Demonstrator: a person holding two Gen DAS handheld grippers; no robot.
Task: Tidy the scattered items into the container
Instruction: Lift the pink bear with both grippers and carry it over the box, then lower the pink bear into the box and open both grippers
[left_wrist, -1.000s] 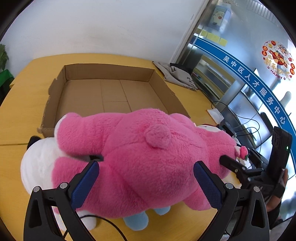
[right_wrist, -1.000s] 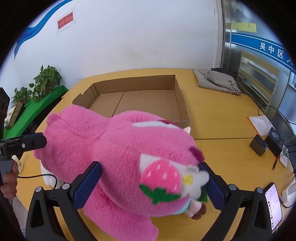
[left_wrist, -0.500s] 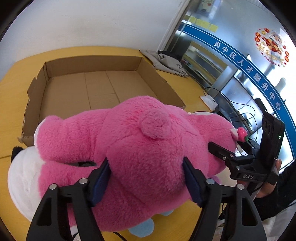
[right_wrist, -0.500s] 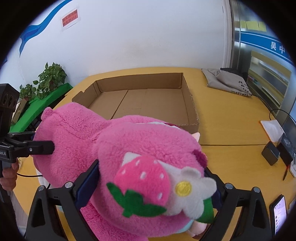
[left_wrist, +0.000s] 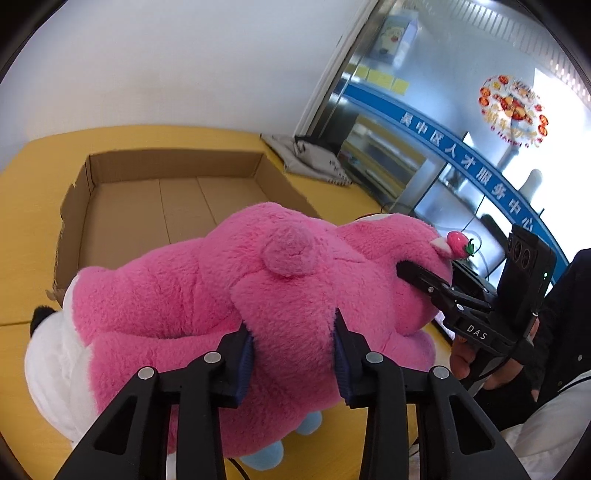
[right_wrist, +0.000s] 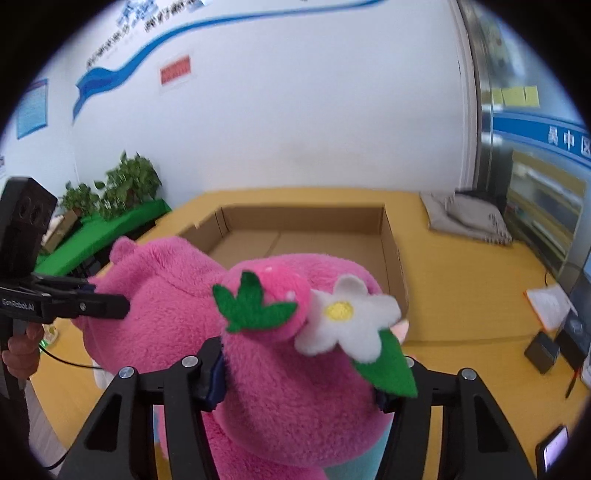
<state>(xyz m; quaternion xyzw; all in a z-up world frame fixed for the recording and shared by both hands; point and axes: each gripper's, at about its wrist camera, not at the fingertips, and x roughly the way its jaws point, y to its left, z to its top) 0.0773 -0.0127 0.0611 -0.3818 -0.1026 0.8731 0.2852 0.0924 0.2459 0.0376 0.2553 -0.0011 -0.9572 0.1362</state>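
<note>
Pink plush toy (left_wrist: 295, 295) — both claws clamped

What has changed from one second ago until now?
Both grippers, left and right, closed from open onto the pink plush and raised it slightly. The box stayed empty on the table.

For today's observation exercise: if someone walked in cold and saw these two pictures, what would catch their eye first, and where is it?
The big pink plush toy fills the foreground, pinched by the left gripper at its body and the right gripper at its head. On the head sit a felt strawberry and a white flower. Behind it an open cardboard box lies on the yellow table.
</note>
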